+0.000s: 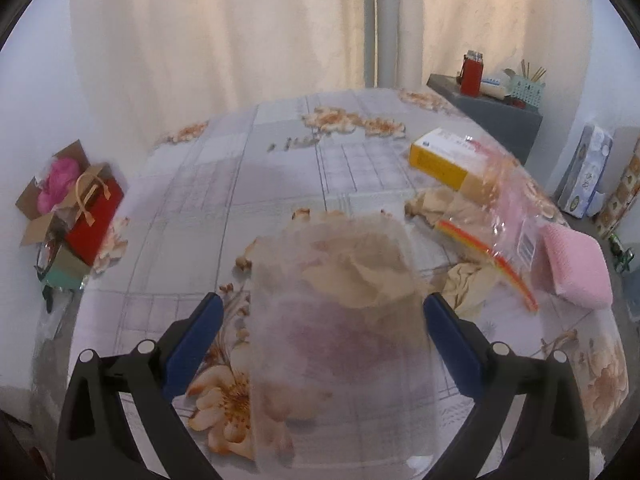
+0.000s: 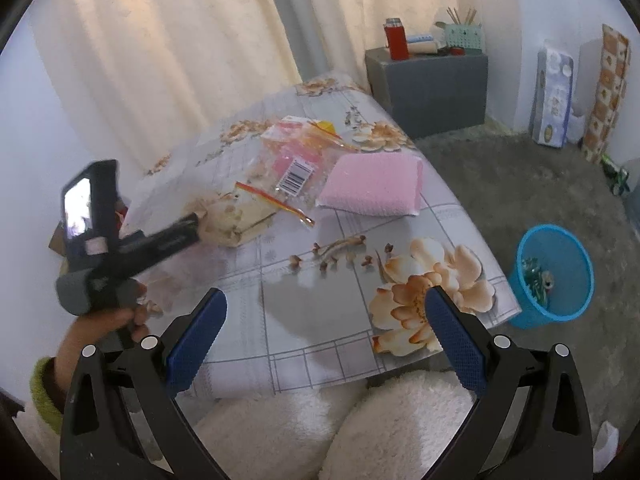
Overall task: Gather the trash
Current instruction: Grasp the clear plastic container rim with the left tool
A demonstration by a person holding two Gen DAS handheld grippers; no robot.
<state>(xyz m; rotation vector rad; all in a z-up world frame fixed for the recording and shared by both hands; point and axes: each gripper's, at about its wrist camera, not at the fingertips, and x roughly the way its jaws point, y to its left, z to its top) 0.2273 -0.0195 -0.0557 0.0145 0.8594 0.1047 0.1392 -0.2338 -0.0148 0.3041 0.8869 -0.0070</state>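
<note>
left gripper (image 1: 322, 344) jaws spread wide around a blurred translucent wrapper (image 1: 340, 320) over the bench (image 1: 280, 168), grip uncertain; right gripper (image 2: 325, 336) jaws released, empty; wrapper looks light, limp, slippery: pinch a crumpled fold, not the flat face.

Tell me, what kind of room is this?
Probably a room in someone's home: curtains along the wall, a flowery tablecloth on the table, and a blue bin on the carpet.

The floral tabletop (image 2: 320, 344) carries a pink sponge (image 2: 374, 190), a clear zip bag (image 2: 296, 164), crumpled tissues (image 2: 236, 220) and a yellow box (image 1: 444, 158).
</note>
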